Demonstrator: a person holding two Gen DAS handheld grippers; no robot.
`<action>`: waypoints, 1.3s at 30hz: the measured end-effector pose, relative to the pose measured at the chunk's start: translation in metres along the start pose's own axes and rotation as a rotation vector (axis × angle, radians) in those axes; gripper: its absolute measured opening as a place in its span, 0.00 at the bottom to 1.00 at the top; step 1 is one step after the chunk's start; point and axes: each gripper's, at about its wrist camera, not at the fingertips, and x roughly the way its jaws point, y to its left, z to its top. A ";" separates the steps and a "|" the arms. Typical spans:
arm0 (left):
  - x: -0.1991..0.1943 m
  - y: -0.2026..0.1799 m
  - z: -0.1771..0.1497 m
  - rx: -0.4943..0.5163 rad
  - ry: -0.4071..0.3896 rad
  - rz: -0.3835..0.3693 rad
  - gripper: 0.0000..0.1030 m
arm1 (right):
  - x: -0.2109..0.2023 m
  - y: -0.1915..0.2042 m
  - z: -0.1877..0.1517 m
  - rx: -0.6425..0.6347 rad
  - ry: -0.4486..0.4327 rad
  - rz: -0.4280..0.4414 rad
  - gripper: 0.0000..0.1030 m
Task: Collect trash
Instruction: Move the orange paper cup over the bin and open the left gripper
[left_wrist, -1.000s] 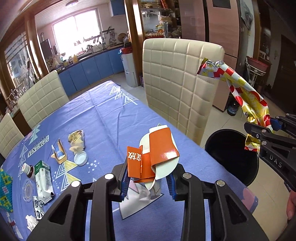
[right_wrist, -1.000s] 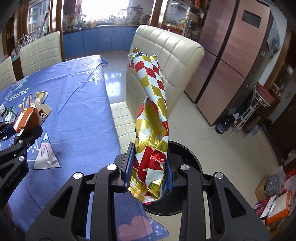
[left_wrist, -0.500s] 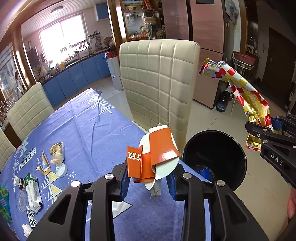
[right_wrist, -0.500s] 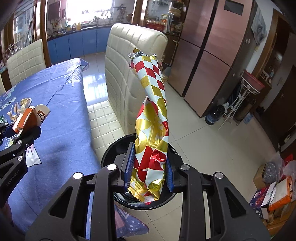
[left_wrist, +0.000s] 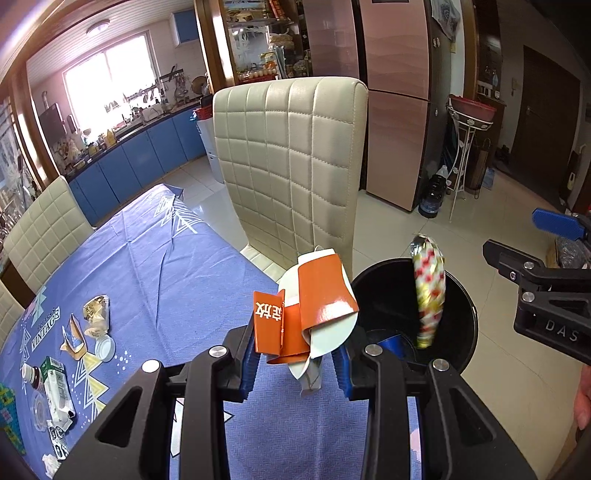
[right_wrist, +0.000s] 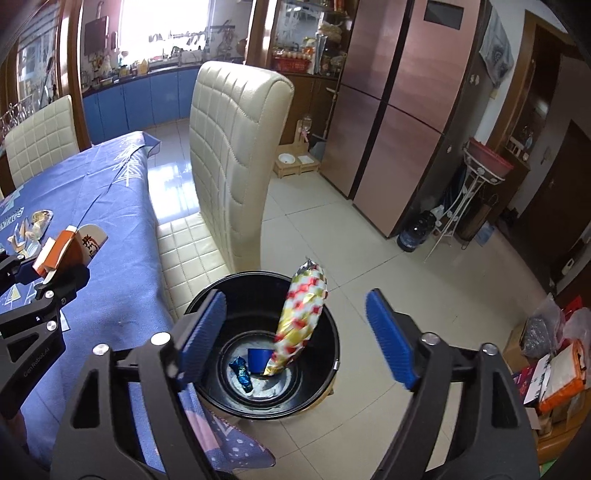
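Black and round, the plastic bin stands on the tiled floor beside the table. The right gripper is opening wide above it, nothing between its jaws; the shiny red-and-gold foil wrapper is in the bin. The left gripper pinches the crumpled orange-and-white paper cup; I think it should come over the bin's mouth before release, because light paper drifts.

Daylight floods in through the kitchen window at ten o'clock, blown out to white. The tiled floor shows bright glare. Fisheye bending curves the edges, with dark corners. The falling wrapper is motion-blurred; the rest is sharp.
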 end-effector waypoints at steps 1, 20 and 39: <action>0.000 -0.001 0.000 0.002 0.000 -0.002 0.32 | 0.000 -0.001 0.000 0.002 -0.002 -0.003 0.79; 0.005 -0.044 0.022 0.095 -0.026 -0.085 0.32 | 0.003 -0.045 -0.009 0.091 0.016 -0.077 0.79; 0.016 -0.090 0.052 0.167 -0.051 -0.163 0.33 | 0.008 -0.070 -0.015 0.157 0.022 -0.121 0.79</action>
